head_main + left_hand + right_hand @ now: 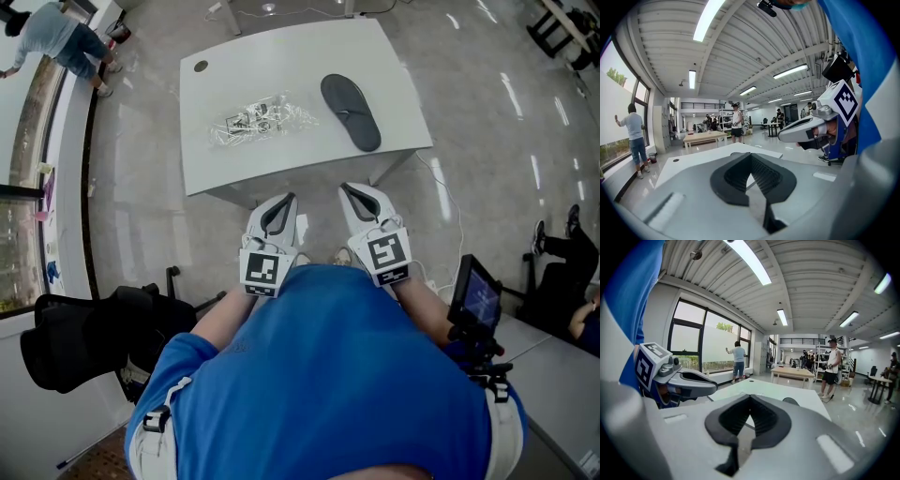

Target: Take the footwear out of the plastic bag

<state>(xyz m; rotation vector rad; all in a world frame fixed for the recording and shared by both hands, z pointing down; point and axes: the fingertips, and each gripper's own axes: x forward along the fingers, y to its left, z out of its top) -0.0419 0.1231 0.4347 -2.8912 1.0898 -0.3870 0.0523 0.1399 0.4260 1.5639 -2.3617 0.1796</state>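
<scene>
A dark grey slipper [352, 111] lies bare on the right half of the white table [291, 56]; its rounded end also shows just past the jaws in the right gripper view [791, 401]. A crumpled clear plastic bag [255, 122] lies flat to the slipper's left, apart from it. My left gripper [286, 200] and right gripper [349, 191] hang side by side close to my chest, short of the table's near edge. Both are shut with nothing between the jaws, as the left gripper [751, 157] and right gripper [750, 400] show in their own views.
A small dark disc [201, 66] sits at the table's far left corner. A black chair [84, 337] stands at my left, a screen on a stand [478, 295] at my right. One person [66, 42] stands by the window; another's legs [562, 248] show at far right.
</scene>
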